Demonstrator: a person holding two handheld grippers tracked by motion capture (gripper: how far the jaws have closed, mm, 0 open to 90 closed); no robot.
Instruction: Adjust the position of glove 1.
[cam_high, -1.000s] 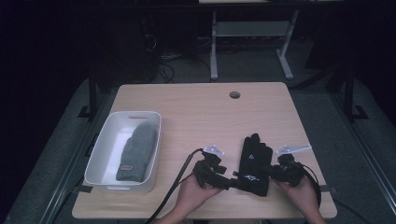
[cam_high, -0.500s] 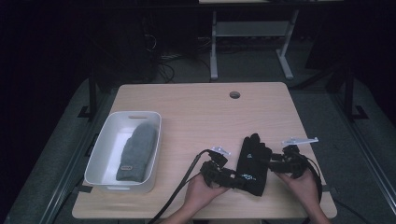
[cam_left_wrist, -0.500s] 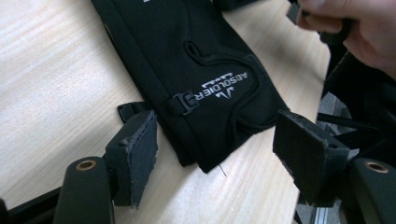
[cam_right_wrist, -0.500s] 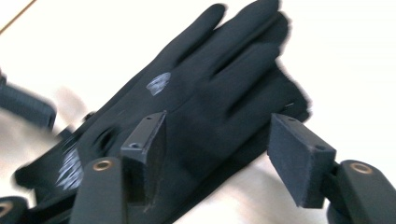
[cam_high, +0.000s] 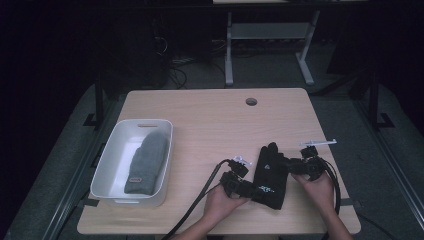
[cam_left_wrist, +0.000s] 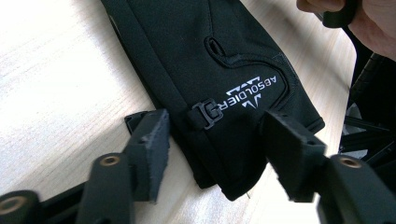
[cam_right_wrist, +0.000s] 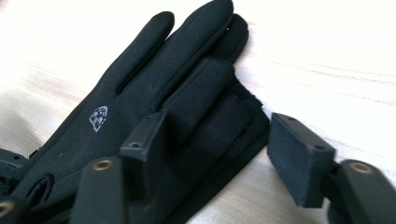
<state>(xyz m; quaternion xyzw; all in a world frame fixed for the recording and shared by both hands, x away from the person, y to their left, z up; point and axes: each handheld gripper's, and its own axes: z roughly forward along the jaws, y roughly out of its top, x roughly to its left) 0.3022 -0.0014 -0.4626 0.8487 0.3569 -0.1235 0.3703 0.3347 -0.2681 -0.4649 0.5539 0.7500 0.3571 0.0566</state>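
A black glove (cam_high: 269, 175) lies flat on the wooden table (cam_high: 210, 115) near its front right, fingers pointing away. My left gripper (cam_high: 252, 189) is at the cuff end. Its jaws have just been closing, and the cuff with its small clip (cam_left_wrist: 208, 113) lies between them, though the pads (cam_left_wrist: 156, 140) do not visibly press on it. My right gripper (cam_high: 286, 162) comes in from the right at the glove's finger side. Its jaws have opened from shut and have just closed a little. They are open and straddle the glove's edge (cam_right_wrist: 210, 121), with one pad (cam_right_wrist: 299, 158) over bare table.
A white tub (cam_high: 112, 160) at the front left holds a grey knit beanie (cam_high: 145, 162). A cable hole (cam_high: 251, 101) is at the back of the table. Black cables trail from both grippers past the front edge.
The left gripper has moved right onto the glove's cuff, its jaws narrowing. The right gripper has shifted left and further away along the glove, and its jaws have come apart.
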